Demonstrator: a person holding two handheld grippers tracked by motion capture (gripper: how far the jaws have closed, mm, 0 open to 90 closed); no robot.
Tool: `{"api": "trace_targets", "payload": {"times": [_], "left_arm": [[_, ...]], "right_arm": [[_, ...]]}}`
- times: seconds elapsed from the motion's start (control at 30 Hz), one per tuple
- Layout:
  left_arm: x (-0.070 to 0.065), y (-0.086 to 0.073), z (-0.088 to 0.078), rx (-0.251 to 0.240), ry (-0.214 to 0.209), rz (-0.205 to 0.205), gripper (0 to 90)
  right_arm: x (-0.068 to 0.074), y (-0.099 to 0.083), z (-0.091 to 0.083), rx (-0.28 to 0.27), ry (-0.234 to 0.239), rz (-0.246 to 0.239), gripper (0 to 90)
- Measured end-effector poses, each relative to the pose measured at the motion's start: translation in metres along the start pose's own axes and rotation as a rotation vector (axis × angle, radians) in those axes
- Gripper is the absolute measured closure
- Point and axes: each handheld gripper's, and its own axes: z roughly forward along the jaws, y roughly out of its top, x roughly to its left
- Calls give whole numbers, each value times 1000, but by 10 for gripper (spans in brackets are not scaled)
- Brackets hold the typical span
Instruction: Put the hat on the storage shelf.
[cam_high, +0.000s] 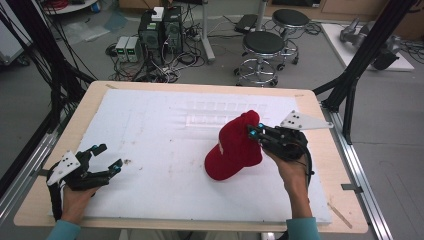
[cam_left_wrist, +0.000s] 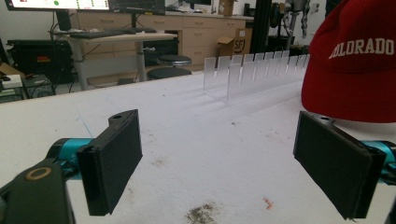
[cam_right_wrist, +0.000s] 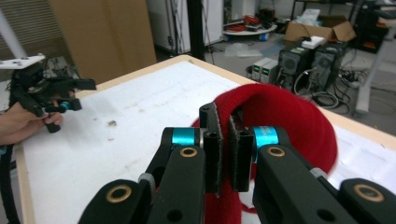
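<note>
At the near left edge of the table (cam_high: 45, 200), the left gripper (cam_high: 111, 159) rests low over the white sheet (cam_high: 165, 150) in the person's left hand (cam_high: 75, 202). Its jaws stand wide apart with nothing between them; the left gripper view shows bare sheet and a few dark specks (cam_left_wrist: 201, 213) between the two black pads (cam_left_wrist: 114, 161).

At the near right, the right hand (cam_high: 292, 172) holds the right gripper (cam_high: 254, 131), which points left and slightly away from the person. Its jaws are closed on the fabric of the red cap (cam_high: 235, 147). In the right gripper view the two pads (cam_right_wrist: 214, 149) stand almost together with a fold of red cloth pinched between them, and the rest of the cap curves up and to the right behind the jaws. The grey three-cornered plate (cam_high: 302, 121) sits on top of this gripper.

The red cap is right of centre on the sheet, tilted with its far end lifted at the jaws and its near end low over the sheet; whether that end touches the sheet cannot be told. The left gripper view shows white lettering (cam_left_wrist: 362, 48) on its front.

Beyond the cap, a clear plastic divider rack (cam_high: 220, 112) stands on the far half of the sheet. Its row of upright slots (cam_left_wrist: 254, 70) holds nothing.

Beyond the table's far edge, the floor carries two round stools (cam_high: 262, 50), computer towers (cam_high: 161, 30) and tangled cables (cam_high: 165, 67).
</note>
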Motion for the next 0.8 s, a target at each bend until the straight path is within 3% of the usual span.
{"api": "trace_targets", "payload": {"times": [0.5, 0.8], "left_arm": [[2, 6, 1, 20, -14, -15, 155], [2, 17, -1, 4, -32, -15, 154]], "right_arm": [[31, 30, 36, 0, 98, -88, 866], [55, 52, 64, -28, 194, -132, 867]]}}
